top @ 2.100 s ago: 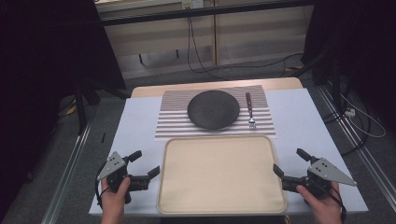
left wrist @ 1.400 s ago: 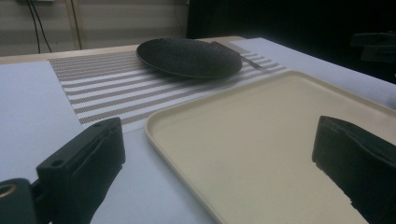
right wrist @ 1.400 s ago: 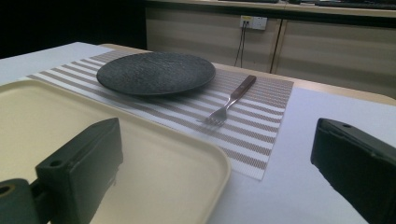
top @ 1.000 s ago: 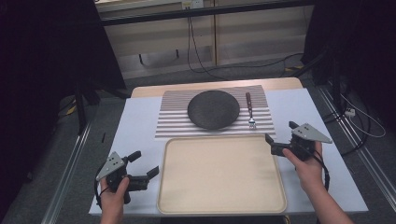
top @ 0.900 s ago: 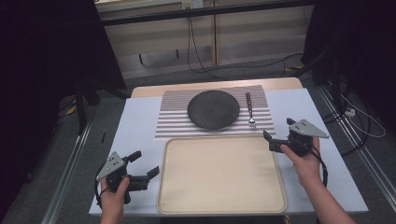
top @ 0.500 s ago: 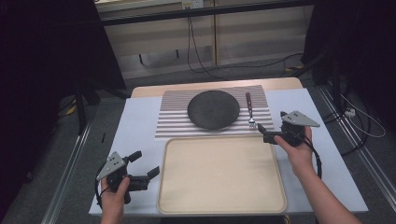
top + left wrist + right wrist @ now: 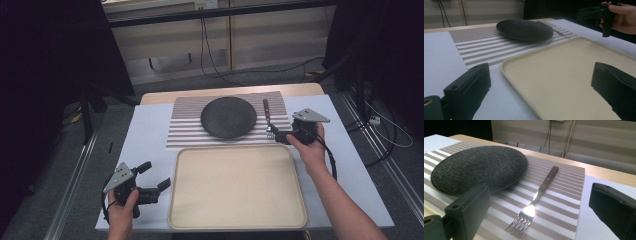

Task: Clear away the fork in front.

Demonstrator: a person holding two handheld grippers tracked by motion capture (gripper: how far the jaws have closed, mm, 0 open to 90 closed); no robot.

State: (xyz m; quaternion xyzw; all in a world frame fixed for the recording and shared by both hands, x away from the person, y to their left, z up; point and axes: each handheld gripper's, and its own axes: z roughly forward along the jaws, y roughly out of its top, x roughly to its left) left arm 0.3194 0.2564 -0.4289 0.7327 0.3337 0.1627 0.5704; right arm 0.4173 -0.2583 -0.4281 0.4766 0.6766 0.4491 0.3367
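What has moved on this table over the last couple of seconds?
The right gripper travelled from the table's near right edge forward and inward to the tines of the fork, open, gripping nothing yet. The left gripper, also open, stayed by the beige tray. Fork, dark plate and striped mat have not shifted.
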